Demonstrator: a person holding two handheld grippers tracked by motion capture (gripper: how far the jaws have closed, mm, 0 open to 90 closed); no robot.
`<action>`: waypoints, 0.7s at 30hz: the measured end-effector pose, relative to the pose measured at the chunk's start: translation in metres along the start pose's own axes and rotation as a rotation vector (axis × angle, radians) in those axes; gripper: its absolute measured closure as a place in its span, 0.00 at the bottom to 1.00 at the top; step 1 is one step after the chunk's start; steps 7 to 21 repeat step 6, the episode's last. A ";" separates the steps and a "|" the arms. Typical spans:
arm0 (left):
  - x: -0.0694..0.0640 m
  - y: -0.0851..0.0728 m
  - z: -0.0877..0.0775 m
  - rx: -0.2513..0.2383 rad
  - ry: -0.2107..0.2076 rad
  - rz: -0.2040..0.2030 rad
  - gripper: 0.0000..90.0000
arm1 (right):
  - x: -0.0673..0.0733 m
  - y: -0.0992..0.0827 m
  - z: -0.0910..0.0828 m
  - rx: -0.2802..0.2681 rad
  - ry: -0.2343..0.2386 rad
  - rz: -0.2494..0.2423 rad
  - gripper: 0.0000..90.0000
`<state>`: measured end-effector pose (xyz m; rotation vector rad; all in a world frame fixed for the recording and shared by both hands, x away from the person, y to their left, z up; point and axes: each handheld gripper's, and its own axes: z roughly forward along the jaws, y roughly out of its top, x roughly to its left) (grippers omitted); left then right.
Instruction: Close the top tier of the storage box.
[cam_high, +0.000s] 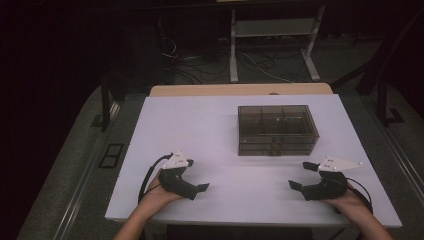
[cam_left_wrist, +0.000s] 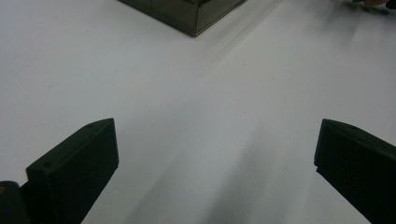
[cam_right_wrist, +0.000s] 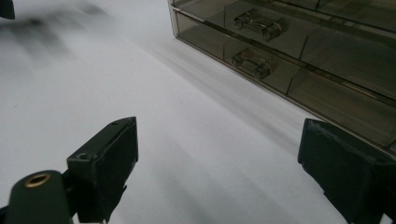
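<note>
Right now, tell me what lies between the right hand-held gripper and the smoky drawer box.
Nothing visible. Bare white table runs from the open right hand-held gripper to the drawer box, its two clear handles facing the jaws.

A drawer box (cam_high: 278, 129) sits on the desk (cam_high: 200, 130), right of the frame's centre. The left tool (cam_high: 192, 175) lies lower left of it, the right tool (cam_high: 302, 175) lower right, well apart.

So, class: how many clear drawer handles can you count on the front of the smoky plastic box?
2. On the box, the upper handle sits on the top drawer front and the lower handle on the drawer beneath it. More may lie beyond the frame.
</note>
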<state>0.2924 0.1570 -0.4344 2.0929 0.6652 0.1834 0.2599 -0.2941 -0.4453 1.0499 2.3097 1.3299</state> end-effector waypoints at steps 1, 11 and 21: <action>0.000 0.000 0.000 0.001 0.000 0.000 0.00 | 0.000 0.000 0.000 -0.001 -0.001 0.001 0.13; 0.000 0.000 0.000 0.003 0.000 0.002 0.00 | 0.000 0.000 -0.001 -0.005 0.007 -0.004 0.13; 0.000 0.000 0.000 0.003 0.000 0.002 0.00 | 0.000 0.000 -0.001 -0.005 0.007 -0.004 0.13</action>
